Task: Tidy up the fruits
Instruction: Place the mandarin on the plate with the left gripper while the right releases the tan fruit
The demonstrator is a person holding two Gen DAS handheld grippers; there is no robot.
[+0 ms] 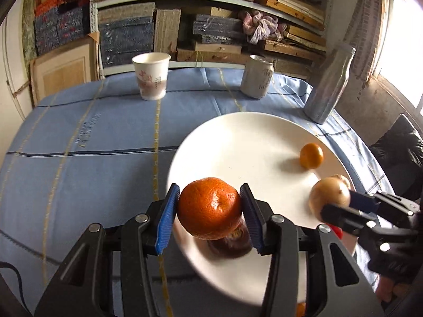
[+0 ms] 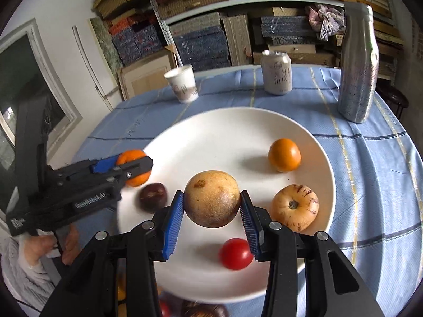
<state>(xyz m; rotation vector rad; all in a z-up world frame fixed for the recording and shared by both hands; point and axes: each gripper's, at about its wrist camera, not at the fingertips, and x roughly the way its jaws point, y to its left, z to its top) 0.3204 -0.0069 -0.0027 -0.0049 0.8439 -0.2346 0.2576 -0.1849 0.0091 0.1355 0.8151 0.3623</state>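
Left tool (image 1: 210,206) pinches a round orange mandarin (image 1: 210,208) at its widest girth, over the near rim of the white round plate (image 1: 238,137); right tool (image 2: 211,203) likewise clamps a tan, speckled round fruit (image 2: 211,202) above plate centre. Both look light, firm-skinned, bruisable: grip gently across the middle. Beyond, on the blue-clothed bench (image 2: 370,158), a small orange fruit (image 2: 284,154) sits on the plate's far side.

Past the tongs, at the far side of the blue tablecloth (image 2: 370,158), stand a paper cup (image 2: 182,83), a drink can (image 2: 277,71) and a tall silver bottle (image 2: 358,63). Behind them, shelves (image 2: 238,0) hold stacked boxes and a crumpled cloth (image 2: 326,17).
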